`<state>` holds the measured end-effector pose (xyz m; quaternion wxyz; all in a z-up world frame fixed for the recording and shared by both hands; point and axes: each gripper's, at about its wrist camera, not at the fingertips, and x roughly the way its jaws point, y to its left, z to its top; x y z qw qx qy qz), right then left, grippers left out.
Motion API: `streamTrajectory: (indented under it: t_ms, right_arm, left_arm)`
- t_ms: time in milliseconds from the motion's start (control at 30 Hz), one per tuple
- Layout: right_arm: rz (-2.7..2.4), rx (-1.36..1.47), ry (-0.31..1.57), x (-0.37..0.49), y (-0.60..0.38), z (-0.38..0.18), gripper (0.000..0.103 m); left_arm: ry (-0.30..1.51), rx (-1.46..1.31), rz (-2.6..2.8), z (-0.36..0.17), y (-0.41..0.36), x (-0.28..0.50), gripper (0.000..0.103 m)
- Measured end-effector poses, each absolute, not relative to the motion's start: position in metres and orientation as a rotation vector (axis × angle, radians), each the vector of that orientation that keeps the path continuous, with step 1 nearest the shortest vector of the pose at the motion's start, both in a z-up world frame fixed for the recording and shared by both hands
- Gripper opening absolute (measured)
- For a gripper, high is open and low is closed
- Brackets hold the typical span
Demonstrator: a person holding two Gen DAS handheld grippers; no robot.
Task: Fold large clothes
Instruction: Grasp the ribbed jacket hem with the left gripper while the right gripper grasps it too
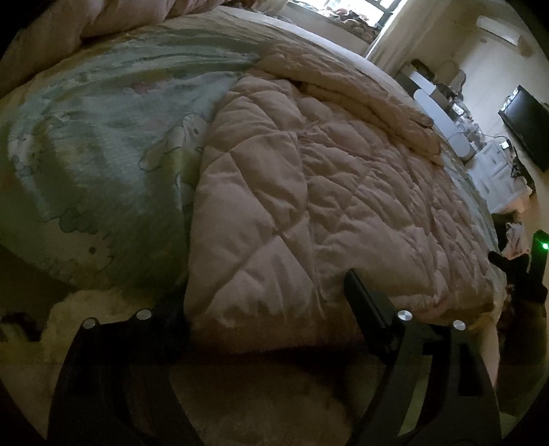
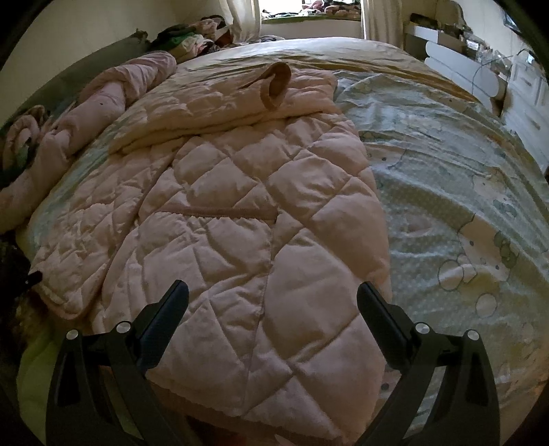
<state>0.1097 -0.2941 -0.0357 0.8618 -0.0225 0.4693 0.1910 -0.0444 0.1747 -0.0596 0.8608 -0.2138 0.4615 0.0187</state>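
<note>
Quilted pink coat (image 2: 240,219) is laid flat on the bed (image 2: 446,164), spread over a pale green patterned sheet (image 1: 89,144), hem toward the near edge, one sleeve (image 2: 260,89) folded across the upper part with its cuff opening shown. Right claw (image 2: 272,302) is seen spread wide, its two black fingers (image 2: 164,315) poised to either side of the hem, with coat fabric between them but not pinched. Left claw (image 1: 267,302) is seen at the coat's other near corner; its right finger (image 1: 370,302) is visible over the quilting, the other is lost in shadow below the edge; jaws are held apart, nothing clamped. Rolled pink bedding (image 2: 103,99) is noted along the far left of the bed. A window (image 2: 308,13) is seen beyond.
</note>
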Motion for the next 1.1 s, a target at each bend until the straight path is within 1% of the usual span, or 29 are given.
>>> streamTrajectory:
  t_ms: [33, 67, 100, 133, 167, 267, 400, 500, 867, 900, 933, 1000, 1067, 1100]
  right_arm:
    - [0.403, -0.044, 0.985, 0.109, -0.295, -0.035, 0.098]
    - [0.404, -0.042, 0.982, 0.108, -0.297, -0.034, 0.098]
    - [0.405, -0.042, 0.98, 0.106, -0.298, -0.034, 0.098]
    - [0.405, -0.041, 0.979, 0.105, -0.3, -0.033, 0.098]
    - [0.404, -0.04, 0.978, 0.105, -0.302, -0.033, 0.098]
    - [0.397, -0.038, 0.977, 0.104, -0.308, -0.03, 0.098]
    - [0.416, -0.002, 0.99, 0.099, -0.321, -0.023, 0.098]
    - [0.404, -0.006, 1.007, 0.095, -0.329, -0.023, 0.098]
    - [0.429, 0.063, 1.154, 0.081, -0.343, -0.053, 0.097]
    - [0.441, 0.071, 1.162, 0.078, -0.342, -0.056, 0.092]
    - [0.441, 0.07, 1.166, 0.076, -0.343, -0.058, 0.089]
    - [0.422, 0.068, 1.169, 0.074, -0.345, -0.061, 0.079]
    - [0.421, 0.1, 1.171, 0.073, -0.352, -0.064, 0.076]
    - [0.425, 0.117, 1.179, 0.074, -0.354, -0.066, 0.076]
  left_arm:
    - [0.964, -0.451, 0.038, -0.059, 0.174, -0.044, 0.068]
    - [0.954, -0.449, 0.045, -0.057, 0.173, -0.043, 0.052]
    - [0.94, -0.433, 0.062, -0.054, 0.172, -0.043, 0.043]
    - [0.924, -0.412, 0.068, -0.05, 0.168, -0.044, 0.028]
    - [0.911, -0.403, 0.061, -0.046, 0.165, -0.045, 0.022]
    - [0.866, -0.358, 0.047, -0.03, 0.156, -0.044, 0.015]
    - [0.794, -0.298, 0.038, -0.002, 0.148, -0.039, 0.014]
    - [0.765, -0.283, 0.033, 0.01, 0.147, -0.034, 0.014]
    - [0.779, -0.288, 0.047, 0.002, 0.147, -0.034, 0.014]
    - [0.781, -0.285, 0.048, 0.001, 0.147, -0.035, 0.014]
    - [0.783, -0.282, 0.05, 0.0, 0.147, -0.036, 0.014]
    - [0.787, -0.273, 0.054, -0.002, 0.146, -0.036, 0.014]
    - [0.789, -0.27, 0.056, -0.005, 0.145, -0.037, 0.014]
    - [0.791, -0.27, 0.057, -0.006, 0.145, -0.038, 0.014]
